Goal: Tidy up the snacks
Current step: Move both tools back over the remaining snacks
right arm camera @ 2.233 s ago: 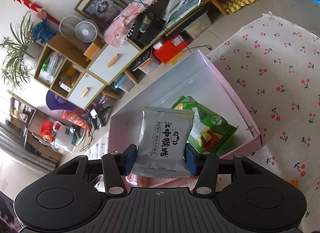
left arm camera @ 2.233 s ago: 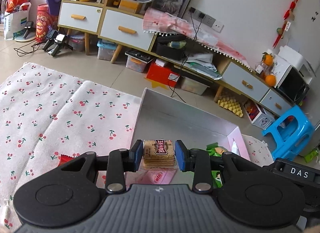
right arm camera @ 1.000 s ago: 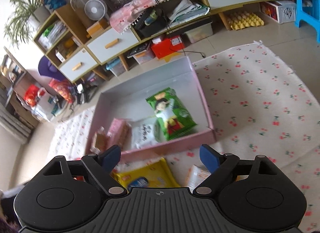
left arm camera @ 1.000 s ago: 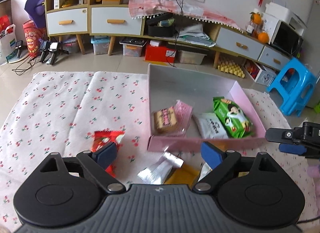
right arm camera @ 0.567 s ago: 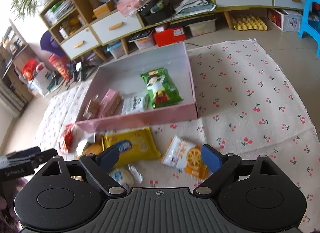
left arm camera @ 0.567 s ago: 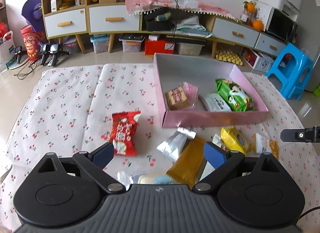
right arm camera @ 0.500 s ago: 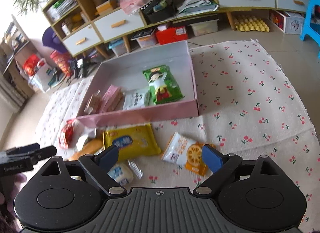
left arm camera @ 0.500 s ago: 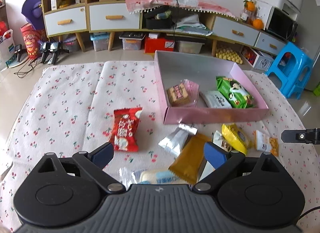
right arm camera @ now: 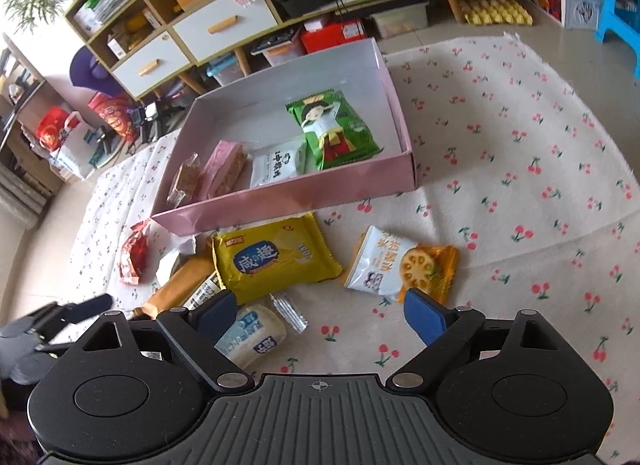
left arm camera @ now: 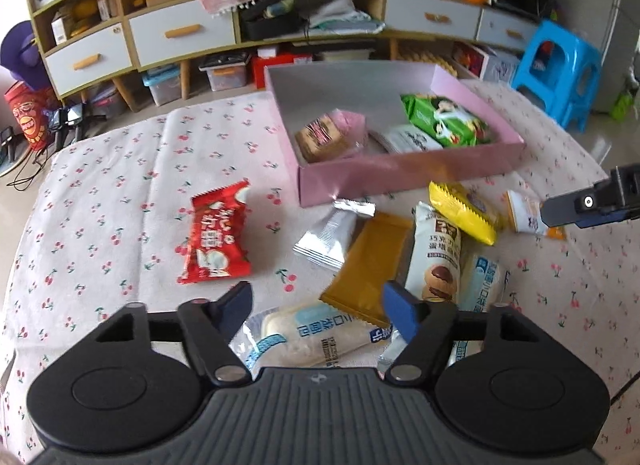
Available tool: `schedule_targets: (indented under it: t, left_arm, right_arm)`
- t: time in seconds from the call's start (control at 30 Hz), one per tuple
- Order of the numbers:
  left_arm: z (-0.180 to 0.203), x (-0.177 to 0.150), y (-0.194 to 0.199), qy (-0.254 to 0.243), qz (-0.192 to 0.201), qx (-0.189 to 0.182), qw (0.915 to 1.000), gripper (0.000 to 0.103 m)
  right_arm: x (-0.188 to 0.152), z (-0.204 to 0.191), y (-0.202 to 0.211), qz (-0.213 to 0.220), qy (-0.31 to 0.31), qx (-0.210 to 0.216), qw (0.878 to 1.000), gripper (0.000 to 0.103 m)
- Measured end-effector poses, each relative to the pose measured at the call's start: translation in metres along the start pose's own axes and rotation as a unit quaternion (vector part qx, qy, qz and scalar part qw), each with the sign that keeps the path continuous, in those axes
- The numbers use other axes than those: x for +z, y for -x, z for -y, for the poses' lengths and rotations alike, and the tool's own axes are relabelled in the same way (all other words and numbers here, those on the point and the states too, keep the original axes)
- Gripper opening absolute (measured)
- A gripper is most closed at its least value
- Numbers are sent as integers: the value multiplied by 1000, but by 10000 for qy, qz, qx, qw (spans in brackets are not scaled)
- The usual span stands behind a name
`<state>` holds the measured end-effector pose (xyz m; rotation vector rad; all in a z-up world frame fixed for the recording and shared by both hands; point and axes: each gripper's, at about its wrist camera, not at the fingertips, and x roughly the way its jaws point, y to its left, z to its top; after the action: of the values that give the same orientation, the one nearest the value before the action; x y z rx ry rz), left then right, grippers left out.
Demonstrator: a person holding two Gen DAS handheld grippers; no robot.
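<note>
Both tools hover empty over the loose pile: left hand-held gripper (left arm camera: 316, 307) has its jaws spread wide above a pale blue-and-white packet (left arm camera: 316, 335), and right hand-held gripper (right arm camera: 318, 315) is equally wide, low over the cherry-print cloth (right arm camera: 540, 153) between a second pale blue packet (right arm camera: 252, 335) and the orange-and-white lotus-root chip bag (right arm camera: 400, 265). The step in hand looks like the next pick. To do it well, I'd lower each tool straight down so the fingers straddle one packet across its narrow width, pinch the filled body and not the crimped end, and take top-lying packets first (the pile overlaps, so a low grab could drag a neighbour). Then lift clear of the wall of the pink box (right arm camera: 288, 195) before releasing inside. Count in the box: four, namely a green bag (right arm camera: 332, 131), a white packet (right arm camera: 276, 165), a pink wafer pack (right arm camera: 224, 167) and a brown biscuit pack (left arm camera: 320, 141), all along the near side, the far half bare. Count outside, on the cloth in front of the box: a red packet (left arm camera: 214, 233) lying apart to the left, a silver packet (left arm camera: 330, 235), a mustard-brown bar (left arm camera: 368, 265), a cream pastry packet (left arm camera: 436, 251), a yellow cracker bag (right arm camera: 272, 257), the chip bag, two pale blue packets. Eight plainly seen; a small clear wrapper (right arm camera: 288, 311) may be a ninth, too small to tell.
</note>
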<state>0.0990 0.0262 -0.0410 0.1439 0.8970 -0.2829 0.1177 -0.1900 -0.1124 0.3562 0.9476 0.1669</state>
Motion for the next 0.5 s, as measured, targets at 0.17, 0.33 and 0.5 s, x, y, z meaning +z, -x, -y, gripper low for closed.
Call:
schedule_targets:
  t: [0.17, 0.33, 0.5]
  left_arm:
    - [1, 3, 5, 192, 111, -281, 9994, 54]
    - [18, 7, 3, 52, 100, -632, 9979, 44]
    - [34, 8, -1, -185, 5, -904, 9957, 41]
  right_arm:
    - [2, -2, -6, -74, -160, 102, 9998, 92]
    - [8, -2, -8, -79, -471, 238, 9986, 92]
    - [13, -6, -19, -210, -768, 367, 9961, 92]
